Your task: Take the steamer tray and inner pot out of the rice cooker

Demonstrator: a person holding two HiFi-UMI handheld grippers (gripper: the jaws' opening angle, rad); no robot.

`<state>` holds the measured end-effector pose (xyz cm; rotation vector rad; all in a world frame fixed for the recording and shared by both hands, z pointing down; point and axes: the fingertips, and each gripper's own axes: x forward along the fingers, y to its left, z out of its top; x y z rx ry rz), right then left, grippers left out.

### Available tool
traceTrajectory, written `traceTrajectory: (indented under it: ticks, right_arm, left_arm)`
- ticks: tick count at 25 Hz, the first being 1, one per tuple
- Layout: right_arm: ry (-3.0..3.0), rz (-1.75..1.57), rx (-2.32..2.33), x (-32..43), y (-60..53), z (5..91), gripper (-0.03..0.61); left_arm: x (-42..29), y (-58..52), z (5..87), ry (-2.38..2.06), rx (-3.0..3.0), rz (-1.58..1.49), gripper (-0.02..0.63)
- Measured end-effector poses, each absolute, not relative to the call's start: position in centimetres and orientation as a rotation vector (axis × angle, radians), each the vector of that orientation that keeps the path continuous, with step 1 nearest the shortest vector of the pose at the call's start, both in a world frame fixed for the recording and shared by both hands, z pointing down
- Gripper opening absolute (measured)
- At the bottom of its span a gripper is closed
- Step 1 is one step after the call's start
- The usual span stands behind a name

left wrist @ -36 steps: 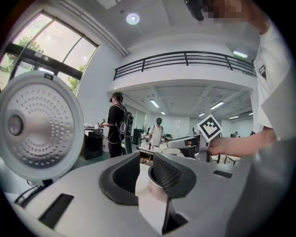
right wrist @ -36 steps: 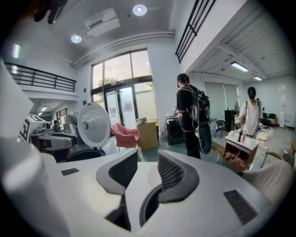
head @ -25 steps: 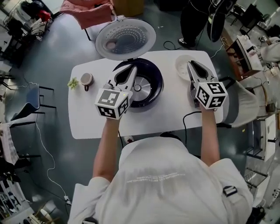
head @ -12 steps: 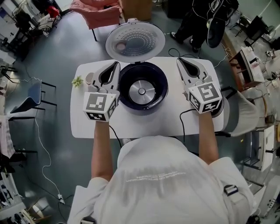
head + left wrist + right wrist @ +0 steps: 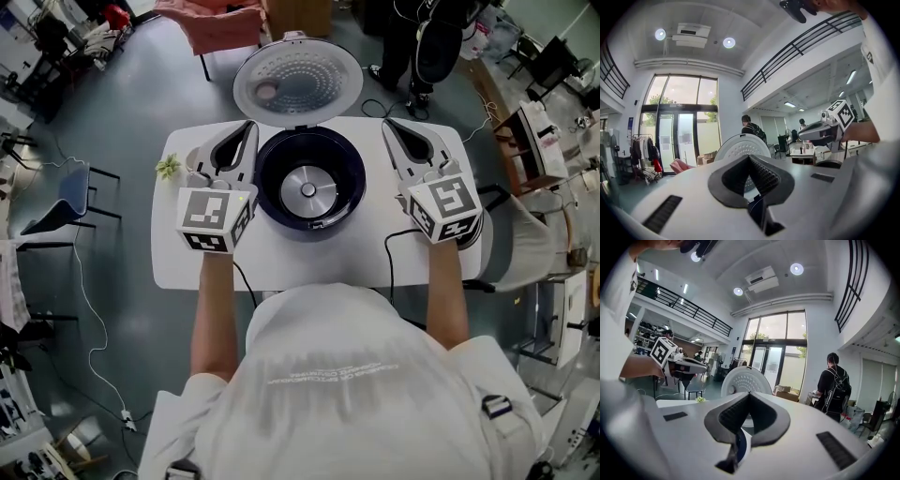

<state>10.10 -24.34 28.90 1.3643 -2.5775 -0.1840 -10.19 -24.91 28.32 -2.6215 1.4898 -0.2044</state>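
The dark rice cooker (image 5: pixel 309 178) stands open in the middle of the white table (image 5: pixel 187 258). Its bare metal heating plate (image 5: pixel 308 190) shows inside, with no pot or tray in it. The perforated lid (image 5: pixel 298 80) stands tipped back behind it. My left gripper (image 5: pixel 248 127) hovers shut and empty just left of the cooker. My right gripper (image 5: pixel 386 124) hovers shut and empty just right of it. In the left gripper view the closed jaws (image 5: pixel 749 157) point at the lid (image 5: pixel 740 143). The right gripper view shows the closed jaws (image 5: pixel 749 394) and the lid (image 5: pixel 745 378). The grippers hide whatever lies on the table beneath them.
A small green plant (image 5: pixel 169 167) sits at the table's left edge, next to a cup partly hidden under the left gripper. A black cable (image 5: pixel 392 248) runs off the front right. A person (image 5: pixel 833 383) stands beyond the table; chairs and clutter ring it.
The left gripper has moved off the cooker's left rim to its left side. The right gripper has shifted in beside the cooker's right side. Both now hold still.
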Motion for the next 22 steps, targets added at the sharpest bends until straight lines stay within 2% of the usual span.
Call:
traceTrajectory:
  ticks: [22]
  right_arm:
    - [-2.589,-0.098,1.348,9.8,-23.0,31.3,0.025]
  left_arm:
    - [-9.9,-23.0,30.8,1.484,-2.716,-0.25,0.015]
